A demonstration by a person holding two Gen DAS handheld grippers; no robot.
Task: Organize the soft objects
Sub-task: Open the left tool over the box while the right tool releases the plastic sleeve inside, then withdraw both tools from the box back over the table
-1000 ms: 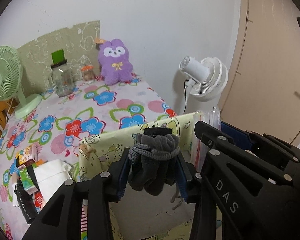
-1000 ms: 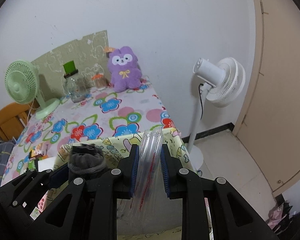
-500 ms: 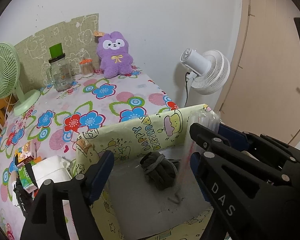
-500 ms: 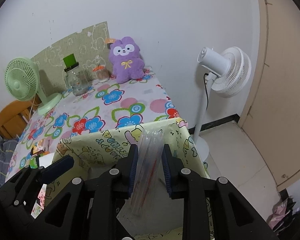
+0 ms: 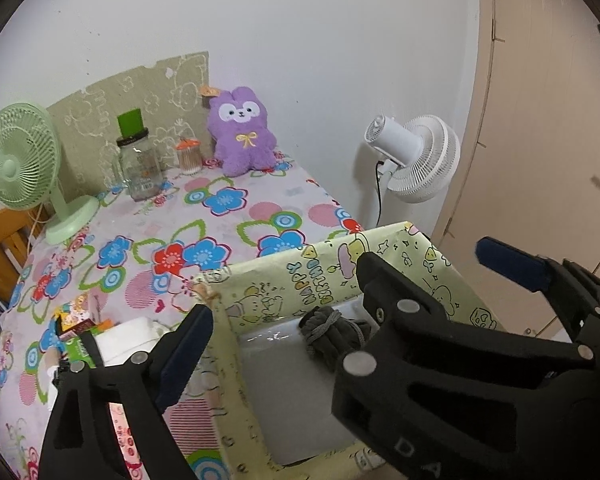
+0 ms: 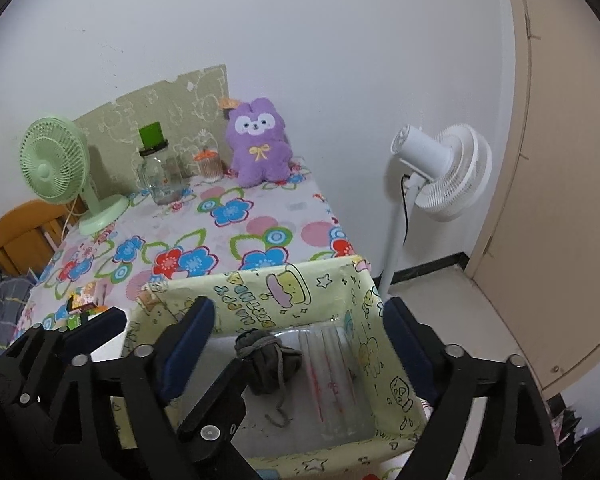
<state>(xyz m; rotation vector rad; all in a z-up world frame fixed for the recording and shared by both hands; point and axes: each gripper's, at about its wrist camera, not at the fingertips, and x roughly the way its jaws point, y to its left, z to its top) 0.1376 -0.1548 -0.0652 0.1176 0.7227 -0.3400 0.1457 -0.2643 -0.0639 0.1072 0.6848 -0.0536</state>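
Resting inside a yellow cartoon-printed fabric box (image 6: 284, 292) at the bench's near corner are a dark grey bundled cloth tied with cord (image 6: 266, 354) and, just beside it, a clear plastic zip bag (image 6: 332, 364). Above the box, the left gripper (image 5: 284, 308) and right gripper (image 6: 296, 316) both hover with jaws spread wide, holding nothing.

Through the left wrist camera we see our left tongs (image 5: 284, 312) spread wide above the yellow cartoon-print box (image 5: 440, 276), gripping nothing. A grey sock bundle (image 5: 328, 336) lies inside the box against its far wall. The right tongs (image 5: 512, 266) hover over the box's right edge. A purple plush (image 5: 242, 132) sits at the counter's (image 5: 260, 196) far end.
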